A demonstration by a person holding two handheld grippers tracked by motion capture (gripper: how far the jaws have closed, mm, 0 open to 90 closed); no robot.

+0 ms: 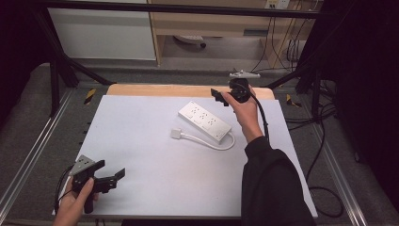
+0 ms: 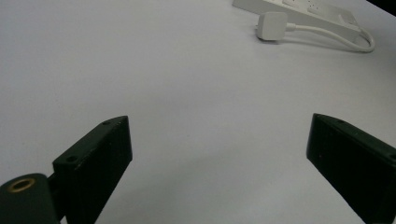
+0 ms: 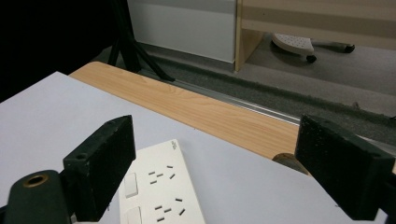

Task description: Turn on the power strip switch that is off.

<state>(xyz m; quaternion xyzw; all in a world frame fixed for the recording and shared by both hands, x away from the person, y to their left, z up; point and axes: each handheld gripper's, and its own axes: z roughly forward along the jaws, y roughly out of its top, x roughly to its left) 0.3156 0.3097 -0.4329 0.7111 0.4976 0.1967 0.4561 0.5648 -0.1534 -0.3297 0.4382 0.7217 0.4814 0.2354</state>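
A white power strip (image 1: 204, 121) lies at an angle on the white table sheet (image 1: 141, 141), and its short white cable curls round to a white plug (image 1: 176, 133) just left of it. In the high view my right gripper (image 1: 218, 97) hovers open above the strip's far end. The right gripper view has the strip (image 3: 156, 193) low between the spread jaws. At the near left corner of the table, my left gripper (image 1: 113, 175) is open and holds nothing. In the left gripper view the strip (image 2: 299, 9) and plug (image 2: 272, 25) lie far ahead.
A wooden strip (image 1: 188, 90) edges the table's far side. Beyond it are a white cabinet (image 1: 101, 33), a wooden shelf unit (image 1: 211, 23) and a chair base (image 3: 299, 44) on the floor. Black cables (image 1: 324, 155) trail along the right side. Metal rails (image 1: 28, 155) flank the table.
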